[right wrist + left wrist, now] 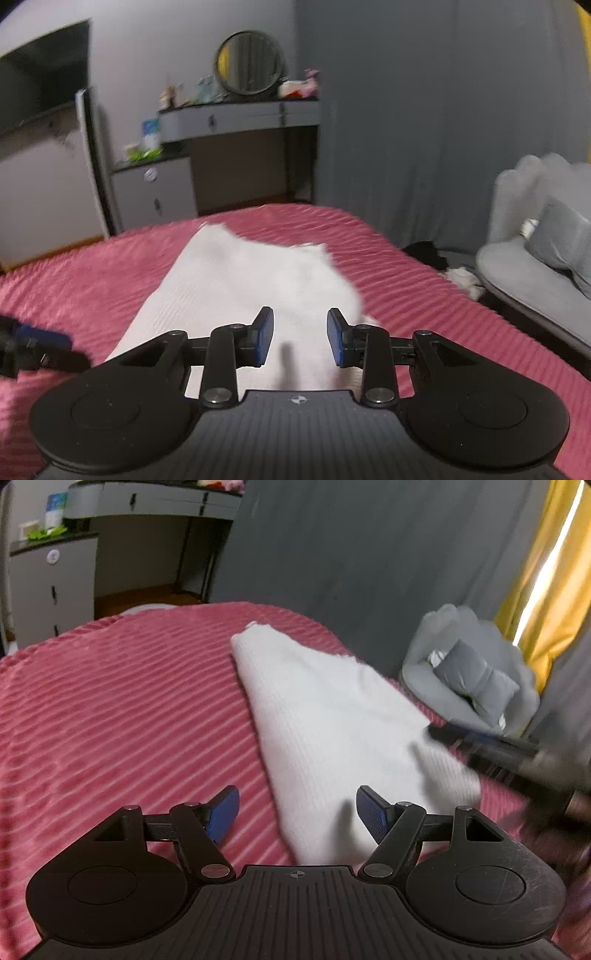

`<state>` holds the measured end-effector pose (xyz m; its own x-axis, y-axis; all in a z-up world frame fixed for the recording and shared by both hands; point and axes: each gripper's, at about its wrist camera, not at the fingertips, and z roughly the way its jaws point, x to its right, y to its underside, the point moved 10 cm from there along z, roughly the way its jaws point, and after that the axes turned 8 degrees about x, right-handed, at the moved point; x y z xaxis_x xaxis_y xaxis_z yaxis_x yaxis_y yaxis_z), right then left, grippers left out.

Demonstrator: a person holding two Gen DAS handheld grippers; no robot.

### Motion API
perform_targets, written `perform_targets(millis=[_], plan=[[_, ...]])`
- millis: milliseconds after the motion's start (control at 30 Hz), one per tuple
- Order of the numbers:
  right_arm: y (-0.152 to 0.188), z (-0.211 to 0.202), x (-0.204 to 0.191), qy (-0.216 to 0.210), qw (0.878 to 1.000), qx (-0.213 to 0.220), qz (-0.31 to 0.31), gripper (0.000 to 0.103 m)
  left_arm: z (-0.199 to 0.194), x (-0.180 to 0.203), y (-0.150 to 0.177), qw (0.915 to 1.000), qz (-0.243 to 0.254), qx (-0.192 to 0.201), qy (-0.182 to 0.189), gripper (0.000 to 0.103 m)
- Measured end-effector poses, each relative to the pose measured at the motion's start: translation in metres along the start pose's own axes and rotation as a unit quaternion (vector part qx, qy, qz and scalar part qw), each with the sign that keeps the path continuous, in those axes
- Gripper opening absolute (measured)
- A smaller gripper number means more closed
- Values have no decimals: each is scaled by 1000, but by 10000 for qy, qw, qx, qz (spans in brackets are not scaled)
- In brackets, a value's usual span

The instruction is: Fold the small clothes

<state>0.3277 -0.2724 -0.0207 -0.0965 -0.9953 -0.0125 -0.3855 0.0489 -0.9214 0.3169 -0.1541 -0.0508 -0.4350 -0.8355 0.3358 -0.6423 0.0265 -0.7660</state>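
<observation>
The left gripper has its jaws spread wide with nothing between the blue pads; it is poised above the bed, with the near corner of the white cloth directly beneath its right finger and bare pink bedspread beneath its left finger. The right gripper has its jaws partly apart, also holding nothing, and it is poised directly over the near end of the same cloth. The cloth lies flat on the bedspread and extends forward from both grippers, narrowing toward its far end in the left wrist view. In that view the right gripper appears as a blurred dark shape to the right, at the cloth's right edge; in the right wrist view the left gripper appears low on the left, beside the cloth's left edge. No object lies on the cloth between the grippers. Beyond the bed, ahead and to the left, stands a grey dressing table with a round mirror and small items on top. To the right stands a grey armchair holding a grey cushion. A grey curtain hangs behind, with a yellow curtain at the far right.
</observation>
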Motion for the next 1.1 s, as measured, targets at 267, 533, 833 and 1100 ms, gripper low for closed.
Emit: perform_targets(millis=[267, 533, 833, 1100], plan=[[49, 6, -28, -412, 9967, -687, 136, 31, 42, -9, 38, 9972, 179, -708, -175, 77], [45, -24, 25, -61, 9889, -688, 1316, 43, 38, -10, 35, 9970, 185, -731, -166, 78], [65, -17, 25, -529, 9674, -1096, 2220, 17, 37, -11, 27, 9972, 35, -737, -126, 78], [73, -21, 25, -733, 9625, -1178, 2331, 12, 35, -13, 16, 9975, -14, -704, -43, 79]])
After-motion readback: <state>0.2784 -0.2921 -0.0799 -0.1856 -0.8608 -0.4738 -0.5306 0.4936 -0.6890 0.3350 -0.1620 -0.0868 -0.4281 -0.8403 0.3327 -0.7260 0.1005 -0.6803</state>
